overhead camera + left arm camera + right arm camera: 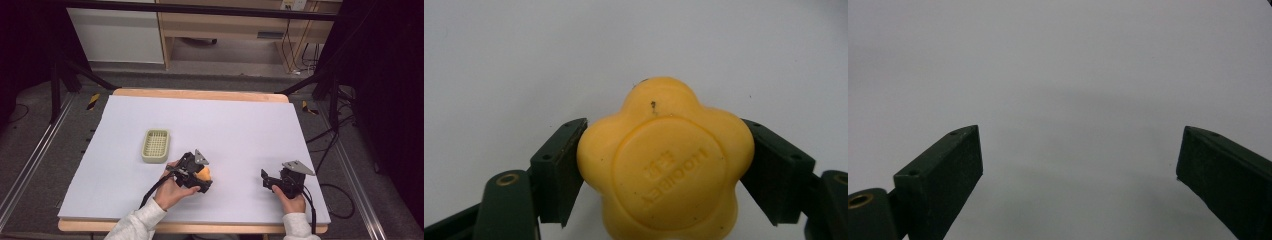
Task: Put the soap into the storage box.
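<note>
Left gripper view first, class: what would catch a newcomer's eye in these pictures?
A yellow flower-shaped soap, stamped with raised lettering, sits clamped in the left tool. On the white table, a pale green slotted soap dish lies just beyond it. The right tool is open over bare surface.

left gripper [202, 181] jaws clamped on something; right gripper [266, 179] jaws spread wide, holding nothing.

A wooden desk [200, 94] covered by a pale lavender sheet [235, 125] stands on grey floor, flanked by metal floor rails [30, 165] and black frame struts [75, 70]. Behind it, a light wooden shelf unit [225, 25] sits beside a white panel [117, 35]. Black cables [325, 145] trail across the floor at right. Yellow-and-black tape [93, 101] marks the desk's far corners.
</note>
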`<action>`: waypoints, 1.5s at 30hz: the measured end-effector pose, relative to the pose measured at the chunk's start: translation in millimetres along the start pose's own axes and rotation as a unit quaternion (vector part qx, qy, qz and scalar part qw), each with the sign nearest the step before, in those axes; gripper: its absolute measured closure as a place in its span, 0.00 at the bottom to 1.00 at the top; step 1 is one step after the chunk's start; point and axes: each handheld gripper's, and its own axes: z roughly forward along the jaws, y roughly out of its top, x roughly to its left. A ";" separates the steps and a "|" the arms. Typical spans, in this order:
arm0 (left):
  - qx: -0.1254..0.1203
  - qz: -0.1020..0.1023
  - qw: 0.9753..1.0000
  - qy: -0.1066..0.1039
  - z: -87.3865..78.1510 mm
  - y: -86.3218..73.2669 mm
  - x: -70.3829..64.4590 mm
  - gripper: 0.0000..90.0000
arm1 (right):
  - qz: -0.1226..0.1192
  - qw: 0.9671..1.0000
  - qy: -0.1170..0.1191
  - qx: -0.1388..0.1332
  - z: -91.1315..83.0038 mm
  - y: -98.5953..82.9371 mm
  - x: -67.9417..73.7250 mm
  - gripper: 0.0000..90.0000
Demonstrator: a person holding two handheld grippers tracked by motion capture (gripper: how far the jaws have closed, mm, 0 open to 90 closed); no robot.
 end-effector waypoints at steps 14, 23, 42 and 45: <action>-0.013 -0.017 1.000 0.003 -14.4 0.3 11.2 0.28 | 0.004 1.000 0.001 -0.002 -0.9 -0.1 -0.4 0.06; -0.017 -0.025 0.999 0.009 -21.1 -0.7 19.9 0.28 | 0.005 1.000 0.001 -0.003 -1.0 -0.2 -0.3 0.06; -0.027 -0.047 0.998 0.019 -34.8 -2.5 37.1 0.28 | 0.005 1.000 0.001 -0.003 -1.0 -0.2 -0.4 0.06; -0.027 -0.048 0.998 0.021 -36.8 -2.6 39.1 0.28 | 0.005 1.000 0.001 -0.003 -1.0 -0.2 -0.3 0.06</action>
